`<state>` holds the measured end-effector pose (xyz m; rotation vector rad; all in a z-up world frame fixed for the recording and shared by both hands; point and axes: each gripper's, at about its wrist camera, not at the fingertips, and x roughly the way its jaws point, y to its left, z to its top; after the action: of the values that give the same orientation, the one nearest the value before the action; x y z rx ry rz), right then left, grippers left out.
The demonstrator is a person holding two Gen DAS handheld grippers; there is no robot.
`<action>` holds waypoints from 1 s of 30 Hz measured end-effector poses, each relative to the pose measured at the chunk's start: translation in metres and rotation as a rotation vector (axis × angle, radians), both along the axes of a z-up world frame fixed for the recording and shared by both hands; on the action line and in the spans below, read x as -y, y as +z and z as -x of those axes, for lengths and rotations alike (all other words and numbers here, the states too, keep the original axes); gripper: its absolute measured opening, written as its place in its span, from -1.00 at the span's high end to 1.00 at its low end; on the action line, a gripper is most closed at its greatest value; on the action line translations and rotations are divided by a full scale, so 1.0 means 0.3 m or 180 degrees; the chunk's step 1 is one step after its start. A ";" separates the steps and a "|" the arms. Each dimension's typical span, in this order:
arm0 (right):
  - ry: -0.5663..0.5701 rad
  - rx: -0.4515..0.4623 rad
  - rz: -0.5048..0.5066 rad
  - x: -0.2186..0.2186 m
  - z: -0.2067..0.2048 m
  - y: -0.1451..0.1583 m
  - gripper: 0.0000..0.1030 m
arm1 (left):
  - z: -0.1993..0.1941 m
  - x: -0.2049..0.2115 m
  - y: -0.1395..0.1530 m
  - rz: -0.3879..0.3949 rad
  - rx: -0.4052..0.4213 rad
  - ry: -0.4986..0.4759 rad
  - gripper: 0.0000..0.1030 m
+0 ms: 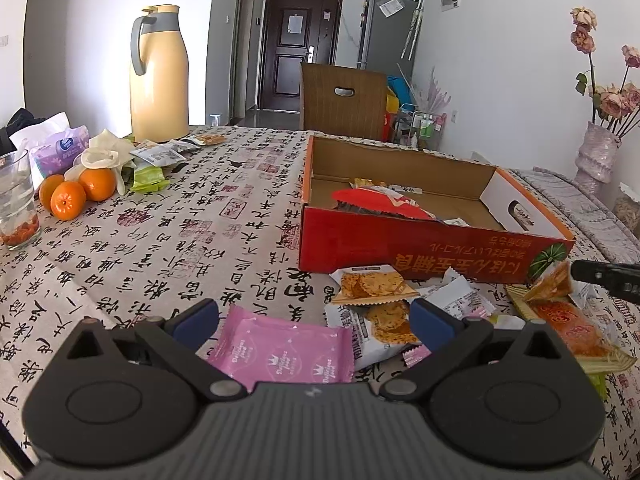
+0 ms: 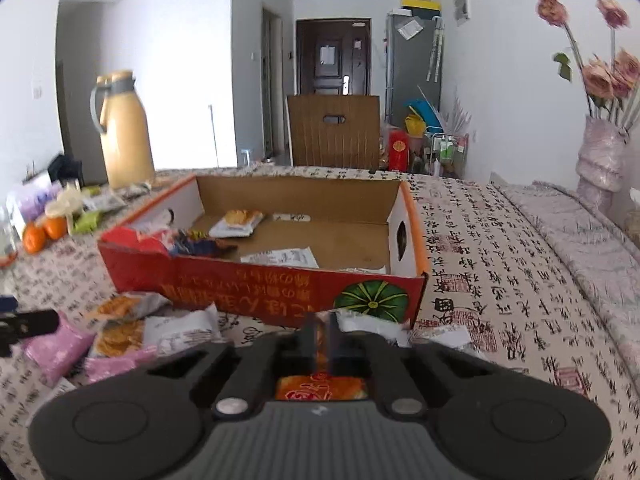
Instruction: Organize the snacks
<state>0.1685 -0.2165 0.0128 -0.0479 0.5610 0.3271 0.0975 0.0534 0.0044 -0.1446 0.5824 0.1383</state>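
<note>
A red cardboard box [image 1: 420, 250] stands open on the table with a few snack packets inside; it also shows in the right wrist view [image 2: 256, 288]. Loose snack packets lie in front of it. My left gripper [image 1: 314, 316] is open, low over a pink packet [image 1: 280, 350] and a cracker packet [image 1: 386, 322]. My right gripper [image 2: 321, 326] is shut on an orange snack packet [image 2: 320, 344], just in front of the box. From the left wrist view its finger [image 1: 604, 274] holds that orange packet [image 1: 550, 280] raised by a corner.
A yellow thermos jug [image 1: 159, 76] stands at the back left. Oranges [image 1: 68, 198], a glass [image 1: 16, 200], tissue packs and more packets lie at the left. A vase with dried roses [image 1: 598, 154] stands at the right. A chair [image 1: 344, 102] is behind the table.
</note>
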 end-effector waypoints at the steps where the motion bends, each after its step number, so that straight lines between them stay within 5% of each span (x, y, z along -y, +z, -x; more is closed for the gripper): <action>1: -0.0026 0.0019 -0.0013 0.005 0.007 0.000 0.90 | -0.001 0.000 0.000 -0.0001 -0.0005 0.0002 -1.00; 6: -0.0108 0.0008 -0.0137 0.041 0.030 -0.009 0.75 | -0.002 0.004 -0.003 -0.0013 -0.0020 -0.0007 -1.00; 8: -0.0149 0.0012 -0.0129 0.050 0.025 -0.007 0.35 | -0.003 0.005 -0.004 -0.0013 -0.0021 -0.0008 -1.00; 10: -0.0207 0.0026 -0.0073 0.052 0.012 -0.001 -0.41 | -0.002 0.004 -0.004 -0.0014 -0.0021 -0.0010 -1.00; 12: -0.0181 0.0010 0.0058 0.037 -0.018 0.006 -0.55 | -0.003 0.007 -0.006 -0.0016 -0.0026 -0.0011 -1.00; 20: -0.0031 -0.0722 0.0342 -0.029 -0.231 -0.066 -0.57 | -0.002 0.001 -0.006 -0.0016 -0.0032 0.0015 -1.00; 24: -0.0010 -0.0828 0.0309 -0.031 -0.254 -0.101 -0.11 | -0.008 -0.005 -0.009 -0.0021 -0.0046 0.0027 -1.00; 30: 0.0046 -0.0726 0.0215 -0.015 -0.222 -0.100 0.17 | -0.018 0.000 -0.019 -0.0018 -0.0078 0.0012 -1.00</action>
<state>0.2350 -0.2121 -0.0173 -0.0804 0.7981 0.3298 0.1029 0.0533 -0.0012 -0.1388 0.6061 0.1455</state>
